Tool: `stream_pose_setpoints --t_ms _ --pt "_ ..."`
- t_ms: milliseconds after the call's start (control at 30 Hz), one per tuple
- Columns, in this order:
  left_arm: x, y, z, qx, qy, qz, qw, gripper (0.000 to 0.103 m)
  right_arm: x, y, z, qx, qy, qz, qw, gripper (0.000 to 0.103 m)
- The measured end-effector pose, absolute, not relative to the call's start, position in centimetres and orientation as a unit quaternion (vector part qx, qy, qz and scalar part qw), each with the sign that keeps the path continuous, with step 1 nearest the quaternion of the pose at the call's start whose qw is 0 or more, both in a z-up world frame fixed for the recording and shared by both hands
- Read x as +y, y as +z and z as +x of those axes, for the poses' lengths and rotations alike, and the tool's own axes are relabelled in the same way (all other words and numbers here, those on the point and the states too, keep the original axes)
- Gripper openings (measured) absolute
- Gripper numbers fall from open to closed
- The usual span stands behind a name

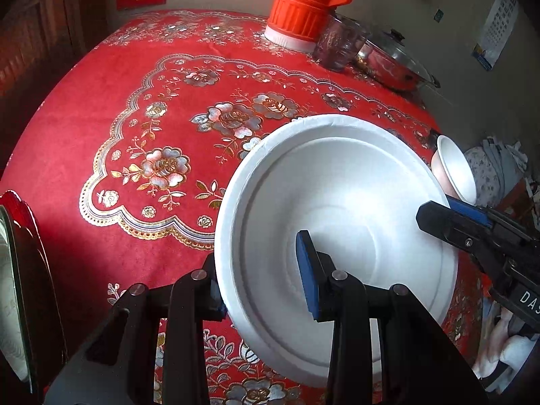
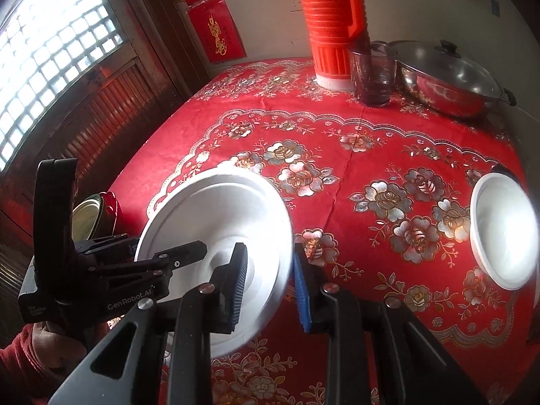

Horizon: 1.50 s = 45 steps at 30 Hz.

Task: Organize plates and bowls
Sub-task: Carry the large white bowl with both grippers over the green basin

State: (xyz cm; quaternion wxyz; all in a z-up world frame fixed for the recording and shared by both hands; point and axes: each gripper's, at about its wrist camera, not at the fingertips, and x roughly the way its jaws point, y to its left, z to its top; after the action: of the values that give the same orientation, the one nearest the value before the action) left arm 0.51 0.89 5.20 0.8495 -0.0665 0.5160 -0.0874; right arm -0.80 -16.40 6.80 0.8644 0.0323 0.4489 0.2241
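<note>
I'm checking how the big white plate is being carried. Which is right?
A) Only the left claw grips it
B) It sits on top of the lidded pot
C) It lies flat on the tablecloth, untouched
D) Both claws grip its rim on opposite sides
D: the left claw and the right claw each pinch the rim of the white plate from opposite sides, holding it tilted above the tablecloth.

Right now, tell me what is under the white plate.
The plate, tilted in both grippers, hangs over the red tablecloth. Only cloth shows around it; whatever lies directly beneath is hidden.

white plate, red floral tablecloth, orange flask
</note>
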Motion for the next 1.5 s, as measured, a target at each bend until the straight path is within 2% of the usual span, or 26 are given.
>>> stream_pose_setpoints --t_ms 1500 --pt "11.5 10.4 -5.0 0.474 -0.026 -0.073 0.877 0.033 -5.3 9.7 -3.9 0.425 0.304 -0.030 0.852 0.028"
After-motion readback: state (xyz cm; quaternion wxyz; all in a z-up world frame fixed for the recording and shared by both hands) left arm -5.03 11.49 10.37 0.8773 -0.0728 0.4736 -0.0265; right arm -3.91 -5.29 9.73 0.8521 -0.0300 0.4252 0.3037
